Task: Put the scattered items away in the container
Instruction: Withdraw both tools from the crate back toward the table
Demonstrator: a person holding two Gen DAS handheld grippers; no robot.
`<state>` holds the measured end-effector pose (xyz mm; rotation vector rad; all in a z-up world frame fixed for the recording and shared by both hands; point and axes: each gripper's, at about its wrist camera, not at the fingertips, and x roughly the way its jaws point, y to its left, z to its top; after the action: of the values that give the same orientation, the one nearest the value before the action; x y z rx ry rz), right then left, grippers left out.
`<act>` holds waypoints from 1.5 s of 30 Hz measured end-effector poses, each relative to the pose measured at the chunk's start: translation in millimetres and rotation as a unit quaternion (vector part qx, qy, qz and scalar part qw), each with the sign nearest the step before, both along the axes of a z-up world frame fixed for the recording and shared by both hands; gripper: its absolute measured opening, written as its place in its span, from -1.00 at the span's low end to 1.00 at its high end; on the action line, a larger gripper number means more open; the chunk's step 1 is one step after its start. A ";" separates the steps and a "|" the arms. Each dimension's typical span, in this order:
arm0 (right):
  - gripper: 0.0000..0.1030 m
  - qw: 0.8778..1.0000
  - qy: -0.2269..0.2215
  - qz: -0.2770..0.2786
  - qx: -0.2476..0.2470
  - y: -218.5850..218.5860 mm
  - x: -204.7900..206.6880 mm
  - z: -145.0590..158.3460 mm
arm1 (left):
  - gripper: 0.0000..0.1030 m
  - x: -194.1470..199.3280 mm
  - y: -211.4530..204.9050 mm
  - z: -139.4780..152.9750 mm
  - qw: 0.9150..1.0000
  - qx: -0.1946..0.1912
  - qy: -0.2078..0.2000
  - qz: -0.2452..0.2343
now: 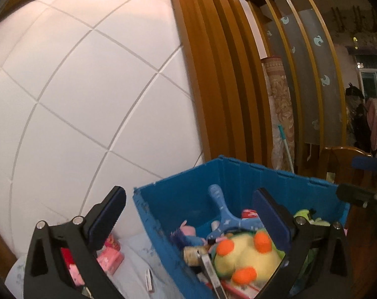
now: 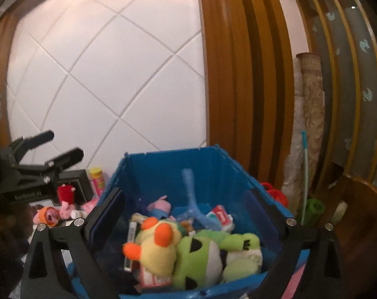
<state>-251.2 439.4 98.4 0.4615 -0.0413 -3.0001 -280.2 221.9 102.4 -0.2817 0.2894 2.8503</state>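
Over at nine o'clock from the blue box (image 2: 163, 172) a small heap is still lying loose on the pale cloth: an orange-faced doll (image 2: 47, 216), a little pink pig (image 2: 65, 210), a red toy (image 2: 66, 192) and a yellow bottle (image 2: 97, 177) standing against the tiled wall, with pink packets (image 1: 111, 254) closest to the box wall. The left gripper (image 1: 188, 214) hangs above that gap, its jaws spread wide and holding nothing, one finger over the packets and the other over the box. Moving toward the middle, the box itself is well filled: a yellow plush with orange feet (image 2: 153, 244), a green frog plush (image 2: 213, 256) pressed against it at three o'clock, a blue paddle-shaped toy (image 2: 195, 206) propped at twelve o'clock, and a pink pig figure (image 2: 159, 205) behind. The right gripper (image 2: 186, 214) hovers over these, also wide open and empty, so I would guess something has just been dropped in. Past the box at three o'clock sits something red (image 2: 275, 194) and a green roll (image 2: 315, 206). To my eye the sorting is more than half done; next, the left gripper needs to swing down toward nine o'clock and close on one of the loose toys.
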 end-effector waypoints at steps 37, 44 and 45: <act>0.98 0.996 -0.032 0.079 0.001 -285.6 173.1 -81.3 | 1.00 183.0 -270.3 -84.5 0.977 -0.010 -0.019 0.213; 0.98 0.991 -0.037 0.131 0.005 -308.3 172.2 -86.7 | 1.00 211.6 -273.9 -90.8 0.954 -0.045 0.012 0.297; 0.98 0.990 -0.038 0.137 0.007 -309.6 172.4 -87.7 | 1.00 215.7 -274.9 -90.5 0.956 -0.036 0.009 0.292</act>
<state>-78.8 129.8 10.7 0.5362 0.0334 -2.7156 -64.5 -53.0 11.9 -0.4137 0.3645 3.4311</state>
